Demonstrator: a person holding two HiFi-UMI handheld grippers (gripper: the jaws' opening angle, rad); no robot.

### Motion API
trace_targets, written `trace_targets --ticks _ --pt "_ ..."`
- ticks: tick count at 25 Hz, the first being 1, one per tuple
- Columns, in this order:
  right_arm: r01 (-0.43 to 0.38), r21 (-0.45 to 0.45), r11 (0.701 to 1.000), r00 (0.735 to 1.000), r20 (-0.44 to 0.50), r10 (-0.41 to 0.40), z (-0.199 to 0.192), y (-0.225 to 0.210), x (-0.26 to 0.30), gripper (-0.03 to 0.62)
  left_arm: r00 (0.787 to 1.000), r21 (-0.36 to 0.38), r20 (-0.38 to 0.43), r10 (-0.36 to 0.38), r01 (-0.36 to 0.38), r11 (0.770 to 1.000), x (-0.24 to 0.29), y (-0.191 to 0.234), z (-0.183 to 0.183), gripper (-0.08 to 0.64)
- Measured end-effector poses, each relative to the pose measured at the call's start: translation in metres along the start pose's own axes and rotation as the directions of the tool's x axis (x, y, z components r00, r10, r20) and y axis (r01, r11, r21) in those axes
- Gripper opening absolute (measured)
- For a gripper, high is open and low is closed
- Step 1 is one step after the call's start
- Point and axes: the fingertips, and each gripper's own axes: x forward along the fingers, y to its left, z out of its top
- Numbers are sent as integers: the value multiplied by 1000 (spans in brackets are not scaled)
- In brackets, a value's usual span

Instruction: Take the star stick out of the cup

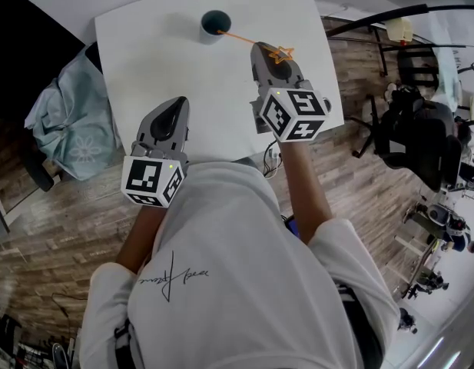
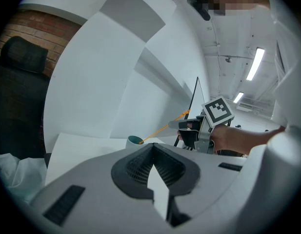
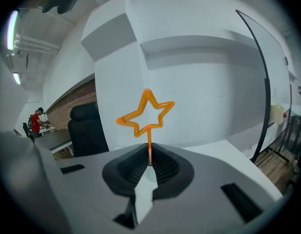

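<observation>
Our right gripper (image 1: pixel 267 56) pinches the star stick (image 1: pixel 244 38) just under its star; its tip sits in the cup (image 1: pixel 215 23) by the table's (image 1: pixel 160 60) far edge. We should lift along its slant. Our left gripper's (image 1: pixel 174 106) jaws are pressed together, empty.

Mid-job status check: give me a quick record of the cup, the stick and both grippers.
cup: upright on the far side of the white table
star stick: slanted, lower end at the cup's mouth
right gripper: shut on the stem just below the star
left gripper: shut, empty, over the table's near edge
status: stick apparently not yet clear of the cup
</observation>
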Motion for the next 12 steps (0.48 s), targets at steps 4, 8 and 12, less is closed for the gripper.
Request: trace_targets --ticks 4,8,12 --pt "5 2 1000 1000 4 -5 -1 -1 -7 25 1000 4 0 -7 7 1000 -1 -3 -1 8" --pt "9 4 1000 1000 3 -10 -2 0 -13 25 1000 7 -3 -16 16 1000 -1 -4 -1 8" --pt "7 8 1000 1000 3 -7 -4 1 -20 25 999 11 -3 -32 32 999 0 -9 -2 8"
